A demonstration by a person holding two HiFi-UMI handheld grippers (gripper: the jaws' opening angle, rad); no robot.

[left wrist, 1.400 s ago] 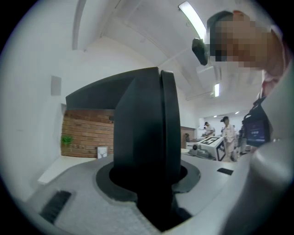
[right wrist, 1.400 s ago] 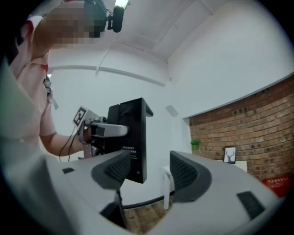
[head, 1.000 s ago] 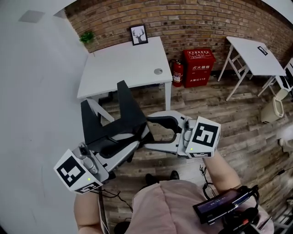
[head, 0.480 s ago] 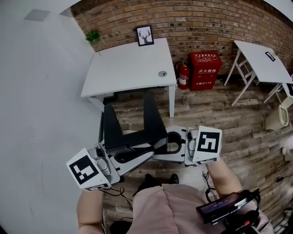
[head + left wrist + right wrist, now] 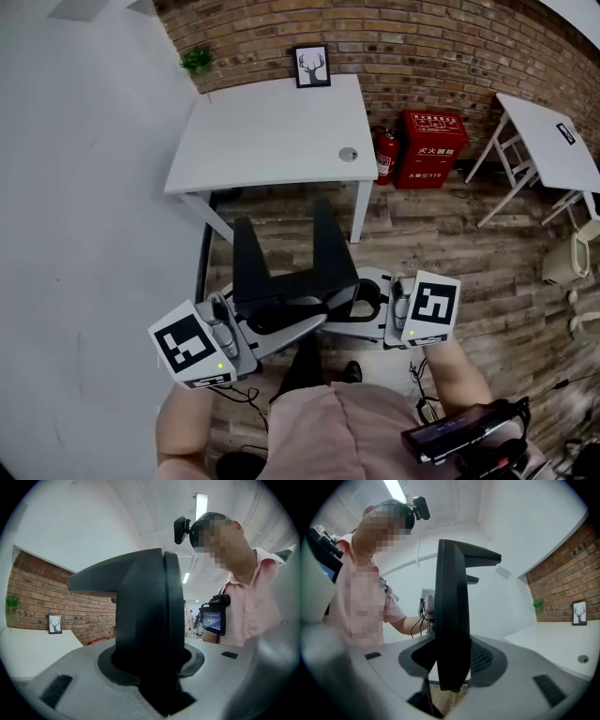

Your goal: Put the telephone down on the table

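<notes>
The black telephone (image 5: 291, 267), an angular body with raised panels, hangs in the air over the wooden floor, in front of the white table (image 5: 272, 131). My left gripper (image 5: 298, 317) is shut on its lower left side, and in the left gripper view the telephone (image 5: 145, 620) fills the gap between the left gripper's (image 5: 159, 681) jaws. My right gripper (image 5: 349, 302) is shut on its right edge. In the right gripper view a thin black panel of the telephone (image 5: 452, 620) stands upright in the right gripper (image 5: 450, 677).
On the table's far edge stand a framed deer picture (image 5: 312, 66) and a small plant (image 5: 197, 61). A fire extinguisher (image 5: 386, 155) and a red box (image 5: 434, 145) sit by the brick wall. A second white table (image 5: 548, 141) stands at the right.
The right gripper's jaws went from wide open around the telephone to shut on it. Both grippers and the telephone sank lower in the picture, and the white table came closer.
</notes>
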